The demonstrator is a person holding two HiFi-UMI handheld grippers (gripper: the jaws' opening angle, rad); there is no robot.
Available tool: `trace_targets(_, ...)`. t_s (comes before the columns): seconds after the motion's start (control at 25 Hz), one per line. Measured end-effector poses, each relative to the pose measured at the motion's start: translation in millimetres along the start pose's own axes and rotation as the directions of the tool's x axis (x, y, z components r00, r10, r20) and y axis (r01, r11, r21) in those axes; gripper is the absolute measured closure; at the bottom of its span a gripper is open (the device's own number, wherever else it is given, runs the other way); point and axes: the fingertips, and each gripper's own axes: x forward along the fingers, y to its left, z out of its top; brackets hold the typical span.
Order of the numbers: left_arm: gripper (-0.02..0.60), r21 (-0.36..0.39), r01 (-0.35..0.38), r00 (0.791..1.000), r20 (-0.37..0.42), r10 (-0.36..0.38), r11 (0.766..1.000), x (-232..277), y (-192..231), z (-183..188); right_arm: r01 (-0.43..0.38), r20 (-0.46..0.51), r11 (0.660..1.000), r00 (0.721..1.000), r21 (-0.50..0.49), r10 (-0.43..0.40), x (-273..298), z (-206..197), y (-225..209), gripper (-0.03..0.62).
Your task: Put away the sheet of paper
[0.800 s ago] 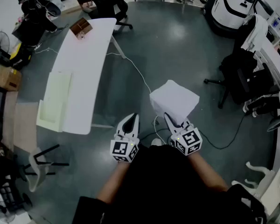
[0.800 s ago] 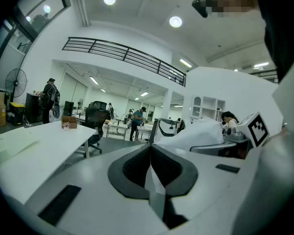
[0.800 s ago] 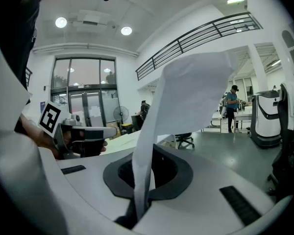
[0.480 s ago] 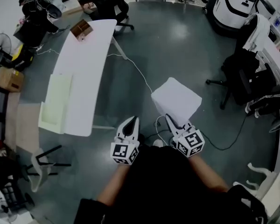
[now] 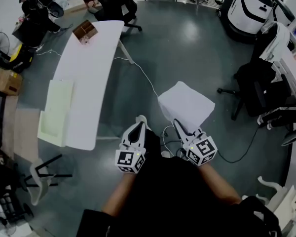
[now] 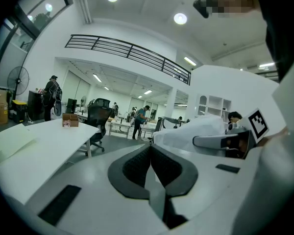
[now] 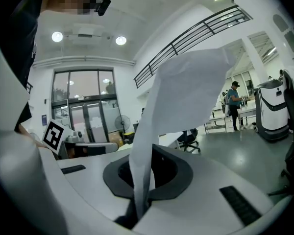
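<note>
A white sheet of paper (image 5: 186, 105) is pinched at its near edge by my right gripper (image 5: 180, 128), which is shut on it. The sheet stands up in the air over the grey floor. In the right gripper view the paper (image 7: 186, 92) rises from between the dark pads (image 7: 161, 173) and curls up to the right. My left gripper (image 5: 137, 130) hangs beside it at the same height, shut, with nothing between its jaws. From the left gripper view (image 6: 151, 151) the closed pads meet, and the paper (image 6: 186, 131) shows at the right.
A long white table (image 5: 89, 73) stands to the far left with a pale green folder (image 5: 54, 110) on its near end and a small brown box (image 5: 85, 30) at its far end. A cable (image 5: 145, 78) runs over the floor. Black office chairs (image 5: 254, 90) stand at the right.
Both grippers and the paper keep their places in front of the body. The table and floor have drifted slightly in the head view as the person moves.
</note>
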Motion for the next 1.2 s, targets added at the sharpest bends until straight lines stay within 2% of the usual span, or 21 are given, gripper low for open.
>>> trace_targets(0.32,0.577,-0.01,0.038,0.999,0.013,-0.038,0.999,73,47,26,0.053,-0.021,0.999,0.998,-0.008,-0.053,66,17,-41,0.595)
trace_targets(0.68,0.577,-0.019,0.084,0.996,0.003,-0.084,0.996,166,133,75,0.073,-0.059,0.997,0.995,-0.029,-0.075,183,59,-81,0.595)
trace_targets(0.92,0.577,-0.133,0.067,0.997,0.045,-0.062,0.989,203,214,107,0.067,-0.061,0.998,0.996,0.01,-0.066,270,92,-94,0.595)
trace_targets(1.2,0.577,-0.166,0.011,0.998,0.056,-0.002,0.986,233,294,124,-0.009,-0.104,0.999,0.995,-0.05,0.004,360,112,-87,0.595)
